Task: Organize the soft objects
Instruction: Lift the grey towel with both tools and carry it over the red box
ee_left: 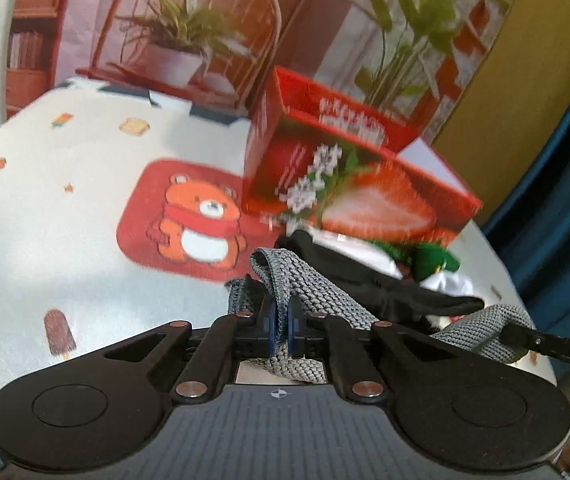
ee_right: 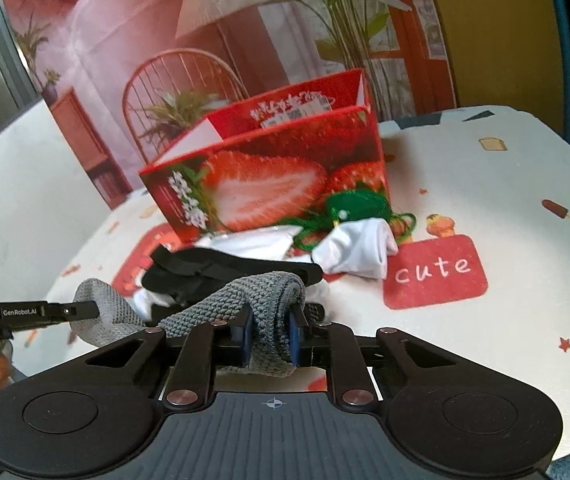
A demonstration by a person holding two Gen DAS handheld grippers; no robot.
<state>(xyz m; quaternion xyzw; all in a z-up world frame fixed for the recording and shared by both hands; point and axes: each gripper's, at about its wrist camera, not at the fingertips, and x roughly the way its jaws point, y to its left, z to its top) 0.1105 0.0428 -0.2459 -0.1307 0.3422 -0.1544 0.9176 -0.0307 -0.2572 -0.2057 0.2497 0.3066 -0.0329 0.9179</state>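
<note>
Behind the table I see a printed backdrop [ee_right: 133, 40] of a pink room with a wire chair and potted plants, and a yellow wall off to one side. Under my grippers lies a white tablecloth [ee_left: 65, 220] scattered with little ice-lolly prints, a red bear patch and a red "cute" patch [ee_right: 435, 272].

The biggest thing on it is the open red strawberry box [ee_right: 281, 184], standing at the far side of the pile. Just in front of it, touching its base, lies the heap of soft things: a white cloth [ee_right: 359, 254], a black fabric piece [ee_right: 221, 270] and a tangle of green yarn [ee_right: 359, 204] against the box front.

Nearest to me is the grey knitted strip [ee_right: 245, 292], and that is the piece in hand. I judge I am at the pick-up of this one item, both ends taken, the middle sagging between my two tools just above the heap.

My left gripper [ee_left: 283, 320] is clenched tight on one end, the blue pads squeezing a fold of the knit. My right gripper [ee_right: 271, 334] is closed around the other end, a thicker bunch filling the gap between its pads.

Next, I think, the strip needs folding or lifting clear of the black fabric, then carrying over the near wall of the box. It is floppy, so both grips should hold.
</note>
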